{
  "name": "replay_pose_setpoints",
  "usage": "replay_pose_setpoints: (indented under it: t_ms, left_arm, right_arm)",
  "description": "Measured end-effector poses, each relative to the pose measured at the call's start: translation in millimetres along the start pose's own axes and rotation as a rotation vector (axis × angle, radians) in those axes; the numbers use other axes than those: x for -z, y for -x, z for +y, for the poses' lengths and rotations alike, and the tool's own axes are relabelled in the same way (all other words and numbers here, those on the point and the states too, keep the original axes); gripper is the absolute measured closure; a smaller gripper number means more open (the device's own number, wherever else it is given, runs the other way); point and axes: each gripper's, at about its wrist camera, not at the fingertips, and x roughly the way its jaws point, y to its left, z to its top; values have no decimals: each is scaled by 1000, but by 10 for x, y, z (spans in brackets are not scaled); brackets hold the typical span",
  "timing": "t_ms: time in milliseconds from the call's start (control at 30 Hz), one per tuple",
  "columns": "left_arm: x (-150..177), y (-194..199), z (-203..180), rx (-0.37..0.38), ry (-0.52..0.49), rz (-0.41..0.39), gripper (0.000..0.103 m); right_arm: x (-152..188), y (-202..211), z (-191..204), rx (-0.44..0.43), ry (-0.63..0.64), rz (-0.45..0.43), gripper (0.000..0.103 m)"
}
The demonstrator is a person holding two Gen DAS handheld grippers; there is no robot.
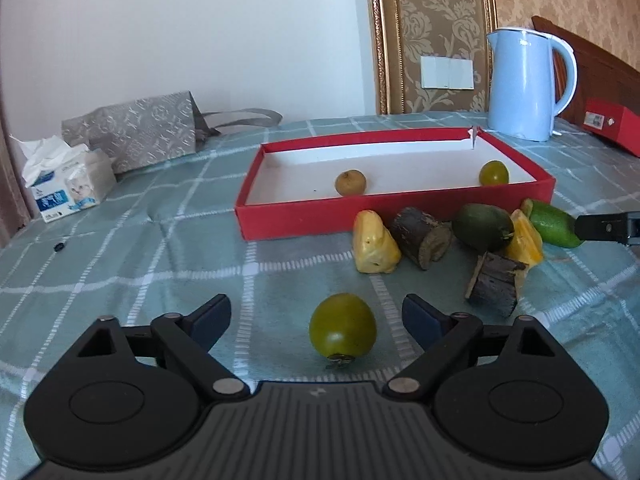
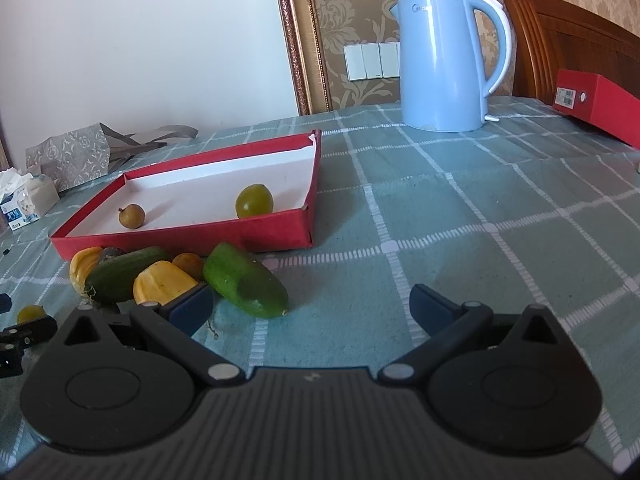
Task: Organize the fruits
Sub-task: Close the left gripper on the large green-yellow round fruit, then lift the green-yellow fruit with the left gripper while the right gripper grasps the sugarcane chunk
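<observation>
Your left gripper [image 1: 316,316]: fingers spread wide, green round fruit [image 1: 342,327] on checked cloth of worktop [image 1: 120,264] between them, untouched by either. Your right gripper [image 2: 312,306]: fingers spread, nothing between; left fingertip [image 2: 192,307] just beside bright green cucumber piece [image 2: 245,281]. Red tray [image 1: 304,216] holds brown longan [image 1: 350,182] and second green fruit [image 1: 494,173], well apart. Heap just in front of tray: yellow jackfruit pieces [image 1: 374,248], dark wood chunks [image 1: 420,236], dark green fruit [image 1: 485,227]. Blue kettle [image 1: 524,84] behind tray.

Two fruits [image 1: 351,183] in tray [image 1: 304,220]; fruit pile [image 1: 484,227] before tray; kettle [image 1: 522,84] behind
</observation>
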Motion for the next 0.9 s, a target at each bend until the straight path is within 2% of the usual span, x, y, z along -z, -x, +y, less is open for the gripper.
replay_pose_setpoints:
  t_ms: [167,200,233,267,367,433,567,733,900]
  left_arm:
    - [0,-57,27,23,30,35,29]
    - [0,-74,40,27,39,46,37]
    - [1,-87,51,33,48,54,41]
    - [2,-86,62,38,56,53,41]
    - [5,-76,33,44,42,49,52]
    - [7,-63,-5,55,40,46,66]
    - [-3,-62,-70,41,34,43,70]
    - [0,-72,46,79,114,39,70]
    - [2,-69,100,104,148,35,70]
  right_arm:
    - [-3,-22,0,-6,-4,11,0]
    - [-3,-25,0,-6,-5,15,0]
    - [-4,-32,0,-6,-6,17,0]
    - [-5,-35,0,-7,-7,18,0]
    - [-4,-49,5,-6,-4,25,0]
    - [0,-49,9,-7,-4,27,0]
    - [3,-61,0,-19,-7,37,0]
    - [7,-41,-11,-53,-12,26,0]
    - [41,71,149,-125,96,-10,0]
